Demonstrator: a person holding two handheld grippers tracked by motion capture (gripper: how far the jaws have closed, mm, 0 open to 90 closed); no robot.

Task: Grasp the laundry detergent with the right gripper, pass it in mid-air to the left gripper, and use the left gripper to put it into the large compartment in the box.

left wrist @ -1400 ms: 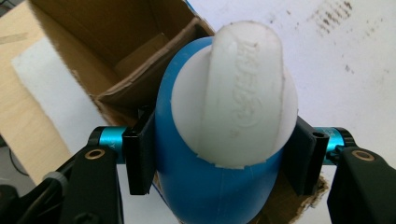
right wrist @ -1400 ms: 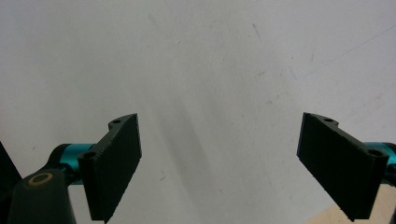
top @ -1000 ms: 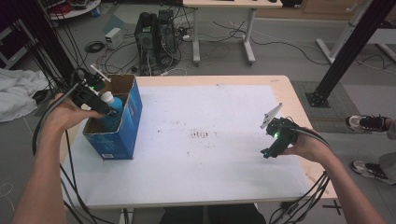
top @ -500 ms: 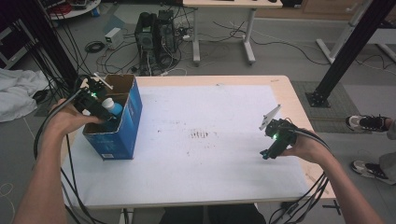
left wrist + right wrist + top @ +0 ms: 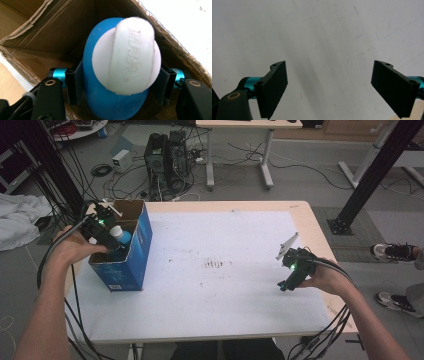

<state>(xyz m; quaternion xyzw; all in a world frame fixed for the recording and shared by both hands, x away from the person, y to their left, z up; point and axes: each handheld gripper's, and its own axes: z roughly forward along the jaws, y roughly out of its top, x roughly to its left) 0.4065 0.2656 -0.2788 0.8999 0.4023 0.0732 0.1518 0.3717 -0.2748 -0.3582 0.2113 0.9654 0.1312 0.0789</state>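
Though pinched by the left gripper (image 5: 117,92), blue bottle (image 5: 100,100) base hidden in box (image 5: 50,32)

The blue plastic bottle with the white cap (image 5: 117,75) is running off the bottom edge of the left gripper view, its base lying hidden inside the brown cardboard box (image 5: 50,32). The embossed lettering on the cap is staying too blurred to read.
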